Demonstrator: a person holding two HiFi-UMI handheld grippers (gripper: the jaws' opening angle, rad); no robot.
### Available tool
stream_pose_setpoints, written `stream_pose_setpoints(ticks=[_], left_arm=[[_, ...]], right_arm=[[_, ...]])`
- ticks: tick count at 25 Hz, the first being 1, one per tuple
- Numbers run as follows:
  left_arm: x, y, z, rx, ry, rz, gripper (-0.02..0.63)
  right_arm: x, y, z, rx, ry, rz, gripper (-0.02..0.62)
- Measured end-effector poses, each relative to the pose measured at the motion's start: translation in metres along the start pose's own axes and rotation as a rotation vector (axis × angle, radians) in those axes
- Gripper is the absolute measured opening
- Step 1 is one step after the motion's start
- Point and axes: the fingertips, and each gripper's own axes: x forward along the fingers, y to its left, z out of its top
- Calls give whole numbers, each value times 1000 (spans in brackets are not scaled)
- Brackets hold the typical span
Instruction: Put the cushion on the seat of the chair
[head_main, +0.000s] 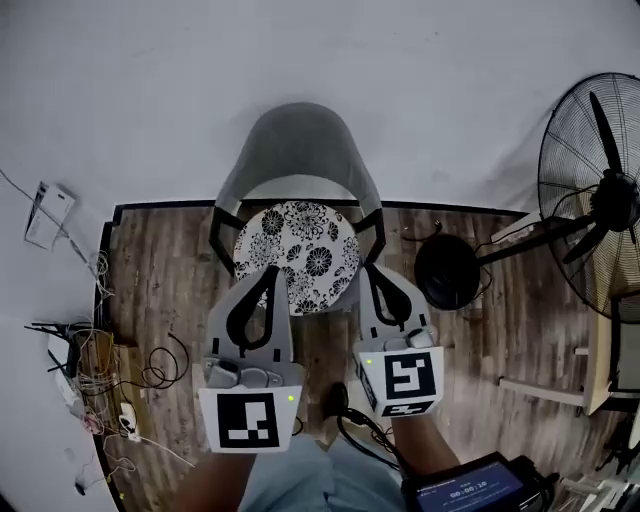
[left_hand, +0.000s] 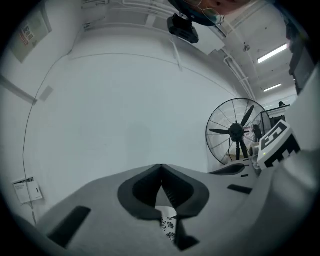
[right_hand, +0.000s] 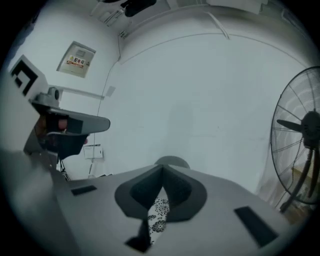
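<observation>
A round cushion (head_main: 296, 255) with a black-and-white flower print lies flat on the seat of the grey chair (head_main: 298, 145), which stands against the white wall. My left gripper (head_main: 272, 270) is over the cushion's near left edge, jaws shut with nothing between them. My right gripper (head_main: 372, 268) is over the near right edge, likewise shut and empty. In the left gripper view the gripper (left_hand: 161, 166) points at the wall, with a strip of cushion (left_hand: 169, 227) showing below. The right gripper view shows that gripper (right_hand: 161, 167) the same way, the cushion (right_hand: 159, 212) below and the chair back (right_hand: 171, 161) beyond.
A large standing fan (head_main: 595, 190) with a round black base (head_main: 447, 270) stands right of the chair. Tangled cables and a power strip (head_main: 90, 370) lie on the wooden floor at the left. A device with a lit screen (head_main: 470, 490) sits at the bottom right.
</observation>
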Motion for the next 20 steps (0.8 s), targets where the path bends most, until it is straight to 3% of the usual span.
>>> stream_pose_setpoints(ticks=[4,11,20], left_arm=[[-22,-29,35,27,-94,34,9],[-57,-50,63,50,-145,83,9],[-69,-68,79,73,-173,89,9]], right_arm=[[-41,-6,31,-52,-94,12,5],[-88,-11,53,-59,-166,26,5],[-110,-22,68,-73,-214,21,3]])
